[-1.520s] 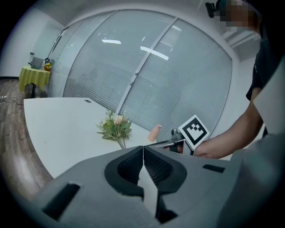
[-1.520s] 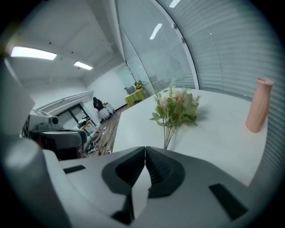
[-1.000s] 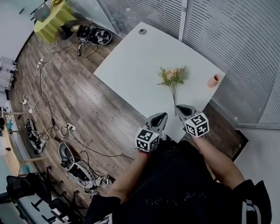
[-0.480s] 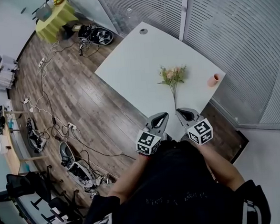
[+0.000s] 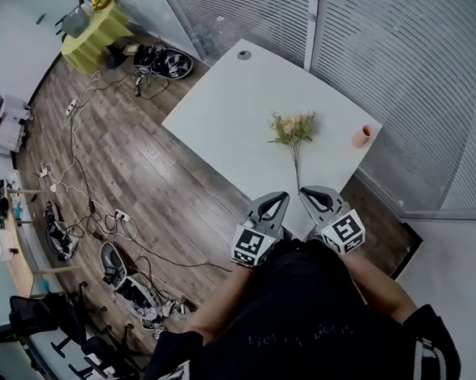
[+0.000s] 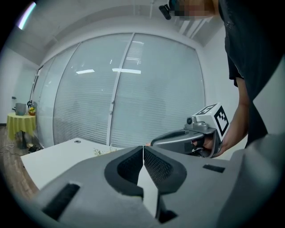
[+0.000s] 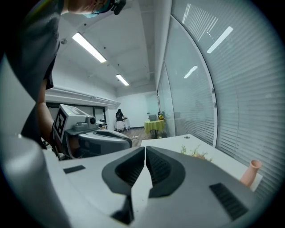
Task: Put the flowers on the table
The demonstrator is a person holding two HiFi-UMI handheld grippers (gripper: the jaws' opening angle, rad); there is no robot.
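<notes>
A small bunch of pink flowers (image 5: 292, 131) with long green stems lies flat on the white table (image 5: 224, 105), stems pointing toward me. In the left gripper view the flowers (image 6: 102, 151) show just past the jaws, and in the right gripper view the flowers (image 7: 196, 152) lie on the tabletop ahead. My left gripper (image 5: 281, 197) and right gripper (image 5: 303, 193) hang side by side over the table's near edge, short of the stem ends. Both are shut with nothing between the jaws: left gripper (image 6: 143, 147), right gripper (image 7: 145, 148).
A small pink vase (image 5: 363, 136) stands at the table's right edge, also in the right gripper view as the vase (image 7: 250, 173). Blinds-covered glass walls run behind the table. Cables and gear (image 5: 131, 290) litter the wooden floor at left; a yellow-draped table (image 5: 88, 29) stands far back.
Both grippers have lifted and drawn slightly back toward me, rolling a little. The flowers and the vase have not moved.
</notes>
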